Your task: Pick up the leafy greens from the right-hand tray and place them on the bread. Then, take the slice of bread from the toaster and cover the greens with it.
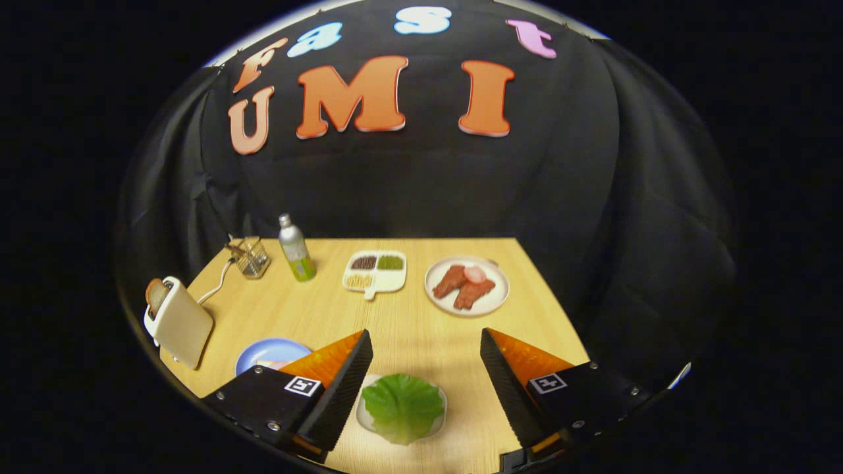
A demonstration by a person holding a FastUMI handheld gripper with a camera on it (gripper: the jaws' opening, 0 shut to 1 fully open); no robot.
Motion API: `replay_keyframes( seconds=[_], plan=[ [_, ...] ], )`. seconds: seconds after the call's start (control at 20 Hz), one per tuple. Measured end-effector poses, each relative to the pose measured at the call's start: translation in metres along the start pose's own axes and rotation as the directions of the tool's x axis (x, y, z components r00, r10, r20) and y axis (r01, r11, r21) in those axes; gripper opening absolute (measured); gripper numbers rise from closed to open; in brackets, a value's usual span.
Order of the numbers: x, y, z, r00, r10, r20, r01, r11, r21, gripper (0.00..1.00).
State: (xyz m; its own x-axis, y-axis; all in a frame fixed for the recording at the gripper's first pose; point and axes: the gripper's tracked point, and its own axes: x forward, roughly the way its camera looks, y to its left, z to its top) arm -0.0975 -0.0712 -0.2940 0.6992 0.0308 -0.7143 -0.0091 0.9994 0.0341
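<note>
On the wooden table (408, 329), toaster (178, 322) at far left with a bread slice (156, 294) standing in its slot; blue plate (267, 352) beside left finger. Gripper (427, 359) spread wide, holding nothing. Leafy greens (402, 406) lie on small tray (362, 411) between the fingers.

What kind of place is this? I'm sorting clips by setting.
Probably a staged kitchen booth: a wooden table against black cloth, with a toaster and plated greens between the open claw fingers.
</note>
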Motion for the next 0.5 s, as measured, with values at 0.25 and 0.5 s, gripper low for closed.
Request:
replay_keyframes(
  seconds=[0.25,0.5],
  plan=[
    [0.024,0.006,-0.069,0.977,0.035,-0.208,-0.041,0.999,-0.024,0.97],
    [0.04,0.015,-0.12,0.926,0.074,-0.37,-0.091,0.995,-0.027,0.96]
  ],
)
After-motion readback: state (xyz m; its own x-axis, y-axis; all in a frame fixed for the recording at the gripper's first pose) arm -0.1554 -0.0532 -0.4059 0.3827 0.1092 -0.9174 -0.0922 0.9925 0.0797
